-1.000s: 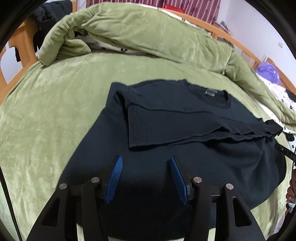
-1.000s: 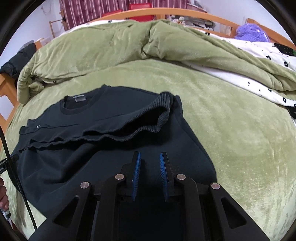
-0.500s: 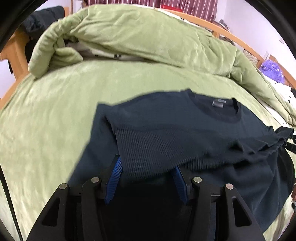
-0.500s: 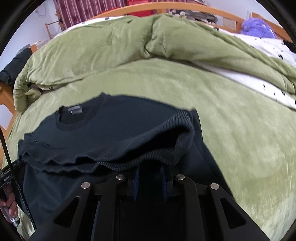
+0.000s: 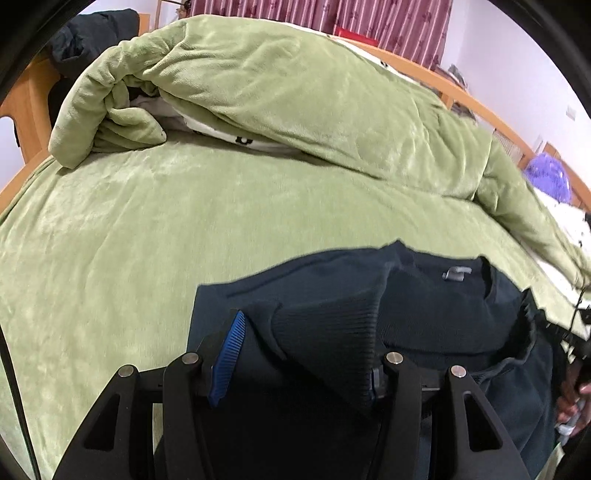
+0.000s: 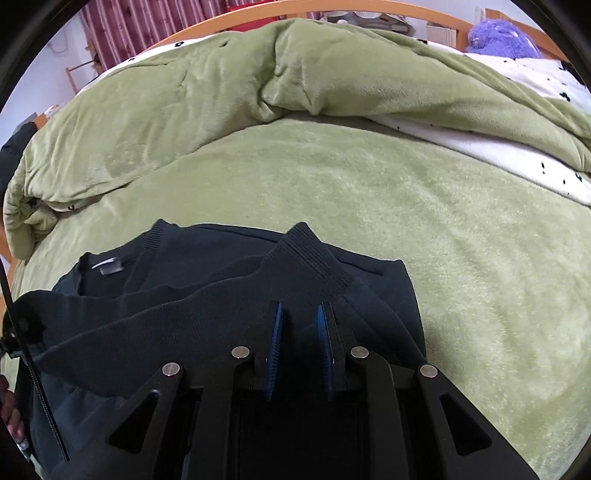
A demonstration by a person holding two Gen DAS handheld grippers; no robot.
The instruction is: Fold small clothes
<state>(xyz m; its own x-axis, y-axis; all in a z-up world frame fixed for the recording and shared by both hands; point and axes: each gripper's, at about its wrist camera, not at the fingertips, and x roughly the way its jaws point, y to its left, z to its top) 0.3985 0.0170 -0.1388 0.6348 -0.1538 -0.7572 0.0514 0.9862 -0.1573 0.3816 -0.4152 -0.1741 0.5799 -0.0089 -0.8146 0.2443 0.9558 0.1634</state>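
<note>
A dark navy sweater (image 5: pixel 443 314) lies on the green bed sheet (image 5: pixel 147 240), its grey neck label (image 5: pixel 456 274) at the far end. My left gripper (image 5: pixel 306 332) is shut on the ribbed bottom hem (image 5: pixel 332 325); the cloth is bunched between its blue pads and hides the right one. In the right wrist view my right gripper (image 6: pixel 300 308) is shut narrowly on the other end of the hem (image 6: pixel 306 258), which peaks above the fingers. The lifted hem is doubled over the sweater (image 6: pixel 184 295), close to the neck label (image 6: pixel 109 266).
A rolled-back green duvet (image 5: pixel 295 92) heaps across the far side of the bed. A purple plush toy (image 6: pixel 498 37) sits by the wooden bed frame (image 5: pixel 29 110). A dark garment (image 5: pixel 92 33) hangs at the far left. A hand (image 5: pixel 572 402) shows at the edge.
Both grippers have carried the sweater's bottom hem away from me, over the folded sleeves and toward the neck. The sweater now lies doubled and looks shorter.
</note>
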